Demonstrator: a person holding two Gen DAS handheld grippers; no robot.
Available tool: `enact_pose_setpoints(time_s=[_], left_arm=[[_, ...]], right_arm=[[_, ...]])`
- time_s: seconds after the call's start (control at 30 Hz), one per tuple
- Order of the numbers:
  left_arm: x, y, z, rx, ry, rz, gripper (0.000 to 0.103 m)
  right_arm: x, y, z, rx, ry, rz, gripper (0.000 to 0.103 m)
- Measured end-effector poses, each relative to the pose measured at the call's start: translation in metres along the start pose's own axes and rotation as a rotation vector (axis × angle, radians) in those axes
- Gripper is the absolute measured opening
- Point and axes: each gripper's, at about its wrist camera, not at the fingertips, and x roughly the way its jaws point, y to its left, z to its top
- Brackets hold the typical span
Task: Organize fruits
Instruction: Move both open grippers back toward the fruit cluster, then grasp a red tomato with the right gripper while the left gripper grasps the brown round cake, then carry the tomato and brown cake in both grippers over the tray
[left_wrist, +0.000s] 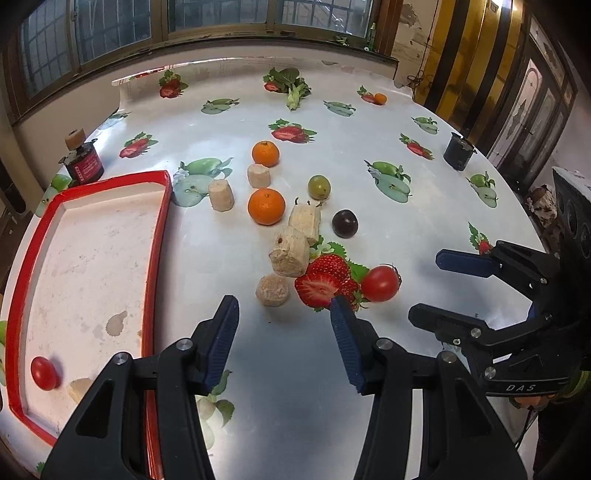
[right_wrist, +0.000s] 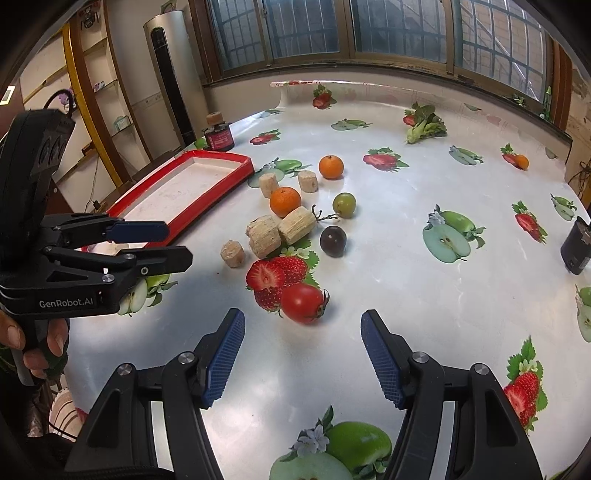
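Note:
A red-rimmed tray lies at the table's left and holds one red tomato and a beige chunk. On the table lie a second red tomato, two oranges, a green plum, a dark plum and several beige chunks. My left gripper is open and empty, near the tray's right rim. My right gripper is open and empty, just short of the tomato.
A red jar with a cork stands behind the tray. A dark jar stands at the right. A leafy green and a small orange lie at the far side. The cloth has printed fruit.

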Motion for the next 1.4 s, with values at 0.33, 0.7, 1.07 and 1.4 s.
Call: enact_pose_setpoints(time_s=[0.33, 0.7, 1.07, 1.4], left_arm=[[0.048, 0.000, 0.000, 0.033, 0.056, 0.022, 0.049], [0.053, 0.006, -0.003, 0.038, -0.006, 0.010, 0.023], [0.020, 0.008, -0.013, 0.011, -0.045, 0.018, 0.023], [-0.015, 0.016, -0.014, 0.015, -0.116, 0.035, 0.023]], right_arm=[[0.037, -0.005, 0.004, -0.002, 0.048, -0.008, 0.067], [0.058, 0.001, 0.004, -0.053, 0.052, -0.039, 0.035], [0.030, 0.007, 0.005, -0.034, 0.005, -0.020, 0.035], [0.009, 0.034, 0.010, -0.066, -0.023, -0.005, 0.035]])
